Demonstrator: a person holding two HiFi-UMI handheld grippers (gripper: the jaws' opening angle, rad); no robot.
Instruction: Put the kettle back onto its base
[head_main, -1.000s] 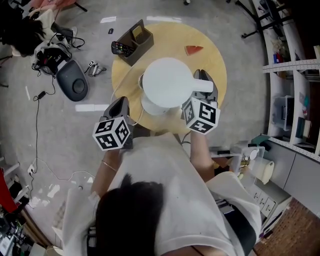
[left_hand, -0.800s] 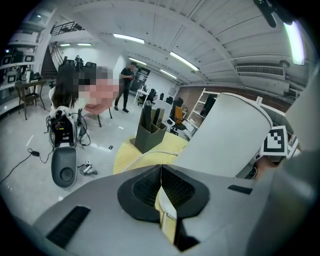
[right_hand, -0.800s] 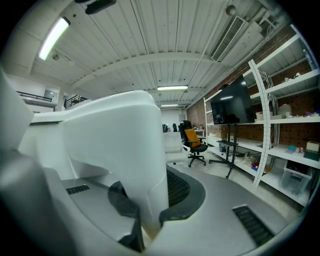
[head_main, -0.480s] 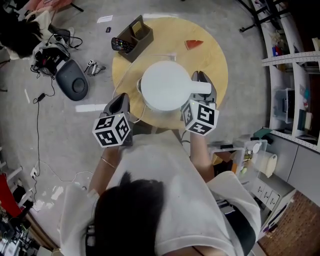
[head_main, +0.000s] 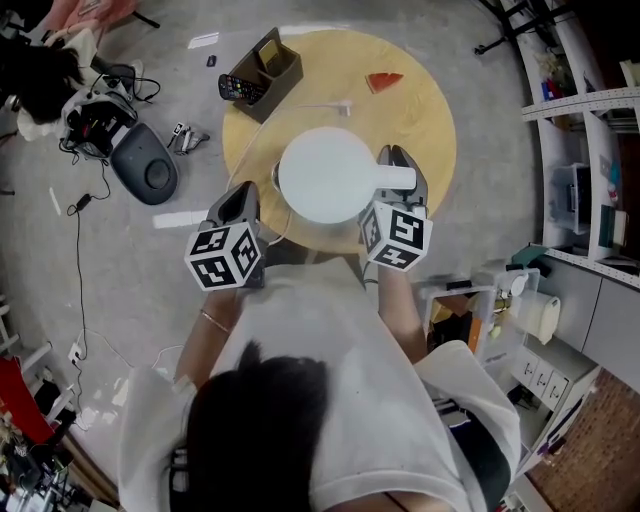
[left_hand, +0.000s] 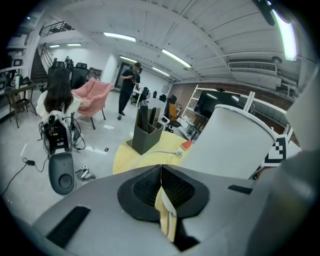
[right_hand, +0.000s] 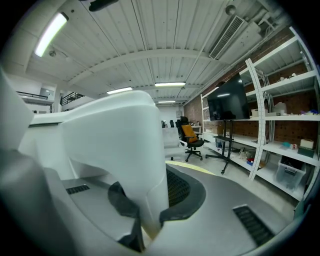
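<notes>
Right gripper (right_hand: 150, 197) narrow, jaws clamped on the white handle (right_hand: 120, 145) of the kettle (head_main: 322, 175). Kettle upright over the near half of the round wooden bench (head_main: 432, 120), handle toward the right. Base hidden beneath it from above; seated or not, cannot tell. Left gripper (left_hand: 161, 172) pinched fully together on nothing, held at the bench's near-left edge, near the kettle's side but apart from it. Farther out on the bench: loose white cable (head_main: 325, 106) just behind the kettle, dark organizer (head_main: 278, 65) with a remote (head_main: 240, 92) at the far-left rim, red wedge (head_main: 384, 82) on the far side. Beyond, on the floor, dark rounded device (head_main: 148, 168) among cords.
</notes>
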